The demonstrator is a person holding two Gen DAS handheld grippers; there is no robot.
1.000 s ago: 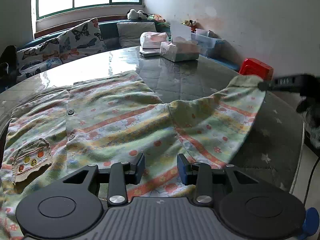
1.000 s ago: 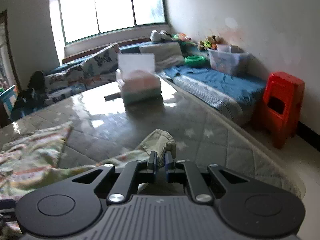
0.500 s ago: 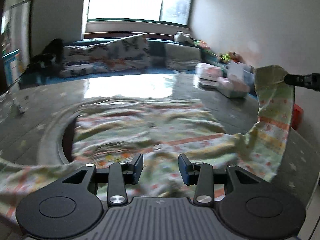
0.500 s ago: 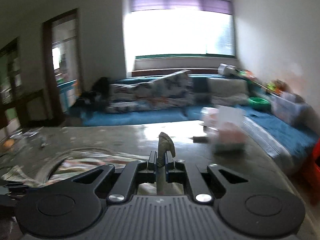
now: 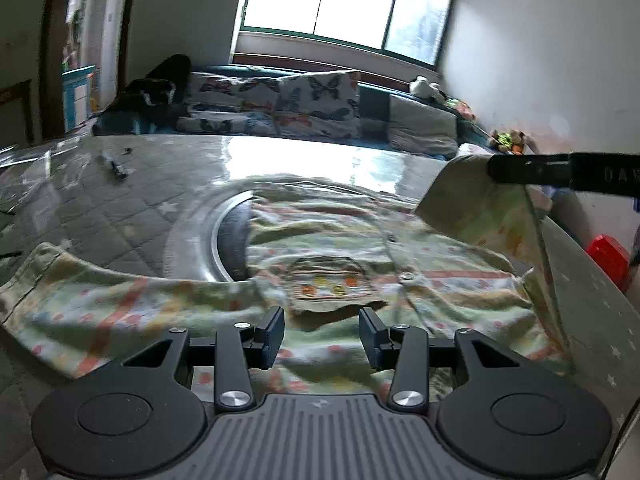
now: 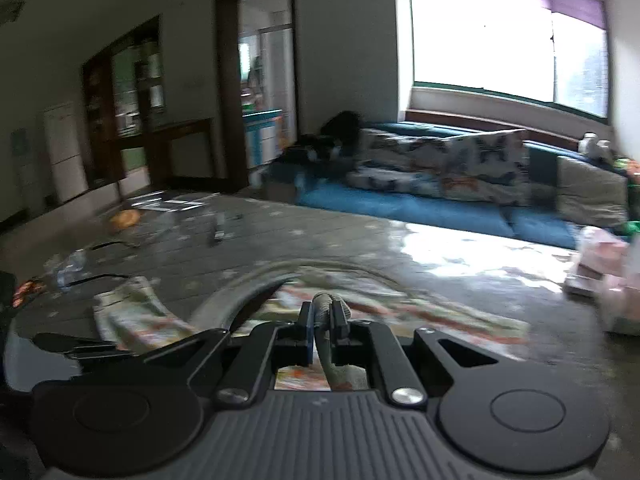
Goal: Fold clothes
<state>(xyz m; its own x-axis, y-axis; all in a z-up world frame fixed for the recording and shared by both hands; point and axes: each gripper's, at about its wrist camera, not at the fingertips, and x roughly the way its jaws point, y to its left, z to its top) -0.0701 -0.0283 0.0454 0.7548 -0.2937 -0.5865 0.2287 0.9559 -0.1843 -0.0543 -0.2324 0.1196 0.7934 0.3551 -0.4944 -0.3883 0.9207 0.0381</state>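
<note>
The right hand-held gripper [image 6: 323, 322], pinching the pale green patterned cotton shirt [image 5: 344, 256] by its sleeve, is mid-fold and next must lay it across the chest pocket [image 5: 332, 288], while the left hand-held gripper [image 5: 321, 334] hovers spread and empty.

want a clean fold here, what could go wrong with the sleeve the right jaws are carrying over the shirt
The right gripper pinches only the thin cuff of the sleeve, so it may slip out mid-swing. The left gripper is open above the shirt, pinning nothing, so the body may drag and wrinkle. Part of the shirt spans the table's ring-shaped recess and might sag.

My left gripper [image 5: 321, 334]: black linkage arms, silver screws, round black discs flanking a ribbed grey plate behind dark-blue-padded fingers [image 5: 272, 330].
</note>
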